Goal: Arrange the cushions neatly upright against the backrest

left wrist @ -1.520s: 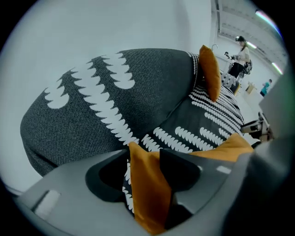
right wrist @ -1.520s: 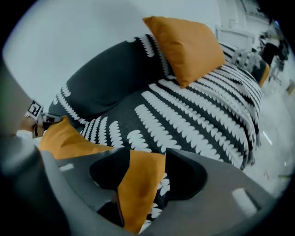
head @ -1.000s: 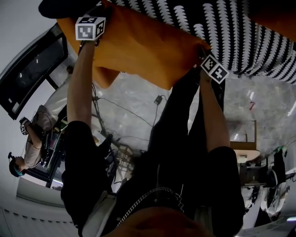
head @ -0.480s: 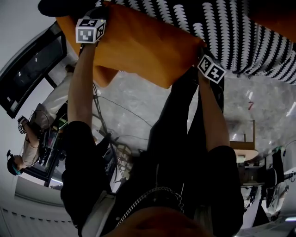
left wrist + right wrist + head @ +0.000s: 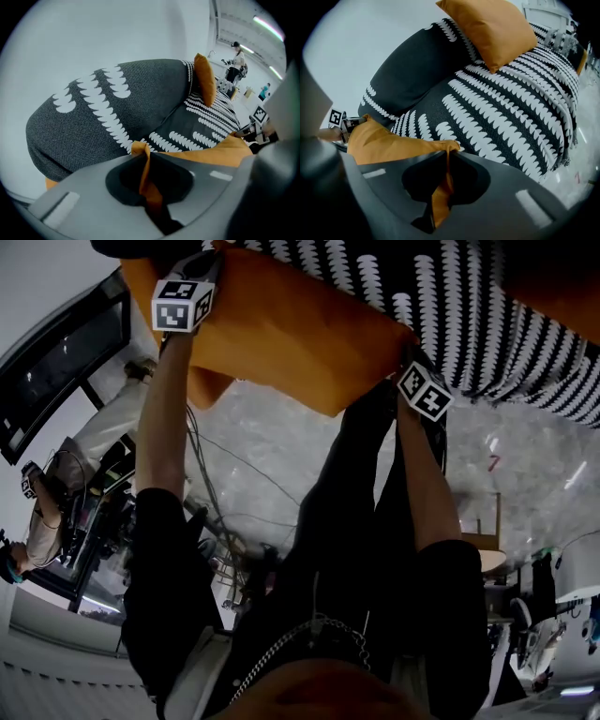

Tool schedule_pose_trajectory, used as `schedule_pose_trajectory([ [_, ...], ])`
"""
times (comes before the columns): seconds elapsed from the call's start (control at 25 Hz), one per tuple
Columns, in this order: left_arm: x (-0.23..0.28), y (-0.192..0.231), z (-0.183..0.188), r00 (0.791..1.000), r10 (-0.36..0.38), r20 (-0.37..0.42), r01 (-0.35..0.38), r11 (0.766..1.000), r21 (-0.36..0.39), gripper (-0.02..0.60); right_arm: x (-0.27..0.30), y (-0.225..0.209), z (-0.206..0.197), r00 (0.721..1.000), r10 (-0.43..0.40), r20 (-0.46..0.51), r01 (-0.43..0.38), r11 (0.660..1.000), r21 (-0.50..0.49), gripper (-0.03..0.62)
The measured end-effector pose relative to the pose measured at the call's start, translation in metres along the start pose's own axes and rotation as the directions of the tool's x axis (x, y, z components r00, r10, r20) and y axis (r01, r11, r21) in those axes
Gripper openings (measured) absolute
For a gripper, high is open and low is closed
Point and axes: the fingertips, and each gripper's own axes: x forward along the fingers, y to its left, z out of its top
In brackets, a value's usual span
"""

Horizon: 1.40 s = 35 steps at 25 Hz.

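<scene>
An orange cushion [image 5: 281,334] lies at the front edge of a sofa [image 5: 487,306] covered in dark cloth with white scalloped rows. My left gripper [image 5: 199,268] holds its left corner. In the left gripper view the jaws [image 5: 143,157] are shut on a fold of the orange cloth [image 5: 220,152]. My right gripper [image 5: 410,351] is at the cushion's right corner. Its jaws [image 5: 447,157] are closing, and their pads pinch the orange corner [image 5: 389,140]. A second orange cushion [image 5: 492,28] stands tilted against the backrest [image 5: 408,65].
The sofa seat [image 5: 511,108] stretches ahead of both grippers. Cables [image 5: 234,465] run over the glossy floor below. A person [image 5: 42,521] stands by equipment at the far left. A small wooden table [image 5: 483,549] is at the right.
Both grippers stay on the cushion's two corners. The right gripper and the cushion's right corner have shifted a little up and to the left in the head view.
</scene>
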Motion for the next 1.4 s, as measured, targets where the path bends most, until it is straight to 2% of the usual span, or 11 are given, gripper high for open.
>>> schedule_pose_trajectory([
  [0.28,-0.036,0.002,0.010,0.995,0.065,0.081,-0.059,0.995,-0.078,0.021,-0.027,0.010,0.040,0.994,0.037,0.099,-0.031,0.998,-0.055,0.020],
  [0.48,-0.073,0.008,0.023,0.977,0.137,0.163,-0.115,0.984,-0.138,0.021,-0.057,0.029,0.083,0.979,0.083,0.185,-0.064,0.992,-0.107,0.020],
  [0.68,-0.119,0.012,0.011,0.943,0.227,0.243,-0.180,0.963,-0.201,0.021,-0.091,0.058,0.108,0.946,0.124,0.301,-0.059,0.974,-0.218,0.020],
  [0.84,-0.143,0.006,-0.003,0.907,0.301,0.296,-0.214,0.932,-0.293,0.021,-0.112,0.071,0.125,0.915,0.162,0.369,-0.041,0.948,-0.316,0.020],
  [1.16,-0.174,0.004,-0.019,0.862,0.376,0.341,-0.222,0.883,-0.413,0.021,-0.148,0.104,0.151,0.870,0.245,0.428,-0.008,0.875,-0.485,0.020],
  [1.4,-0.183,0.002,-0.012,0.820,0.423,0.386,-0.218,0.854,-0.472,0.020,-0.164,0.117,0.180,0.834,0.276,0.477,0.027,0.844,-0.535,0.020],
])
